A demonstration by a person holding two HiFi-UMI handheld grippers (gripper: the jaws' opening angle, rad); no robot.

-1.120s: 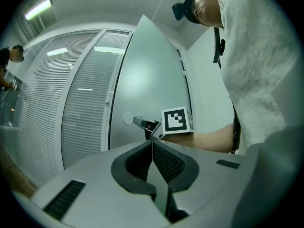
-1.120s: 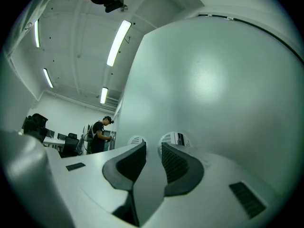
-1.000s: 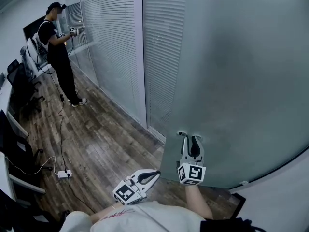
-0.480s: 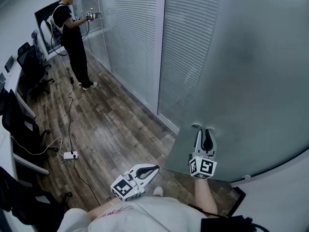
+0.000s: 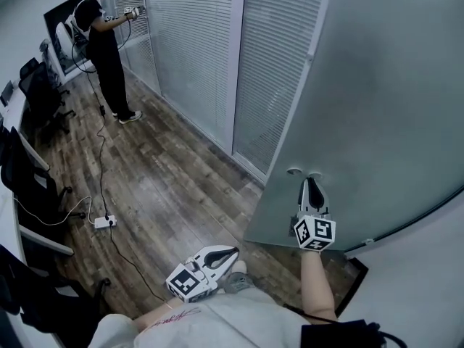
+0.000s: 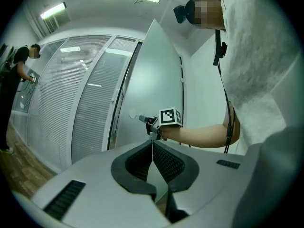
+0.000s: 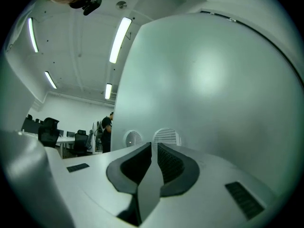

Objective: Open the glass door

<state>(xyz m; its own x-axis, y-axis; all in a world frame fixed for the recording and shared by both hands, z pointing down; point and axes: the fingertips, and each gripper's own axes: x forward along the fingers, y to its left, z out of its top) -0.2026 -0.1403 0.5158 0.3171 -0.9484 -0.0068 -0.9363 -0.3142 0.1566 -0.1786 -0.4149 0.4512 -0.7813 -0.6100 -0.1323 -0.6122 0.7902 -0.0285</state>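
The frosted glass door [image 5: 377, 107] stands ajar at my right, its far side cut off by the frame. My right gripper [image 5: 310, 185] has just been closing its jaws on the small door handle [image 6: 142, 119], which its pads mostly hide. My left gripper [image 5: 233, 253], jaws together on nothing, hangs well apart.

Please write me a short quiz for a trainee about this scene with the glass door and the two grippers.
1. True or false: the left gripper, jaws together, hangs apart from the glass door.
2. What is at the door's round fittings? A) right gripper B) power strip C) office chair
3. What covers the glass wall beside the door?
Key: 1 true. 2 A; its jaws have just been closing, with nothing seen between them. 3 horizontal blinds.
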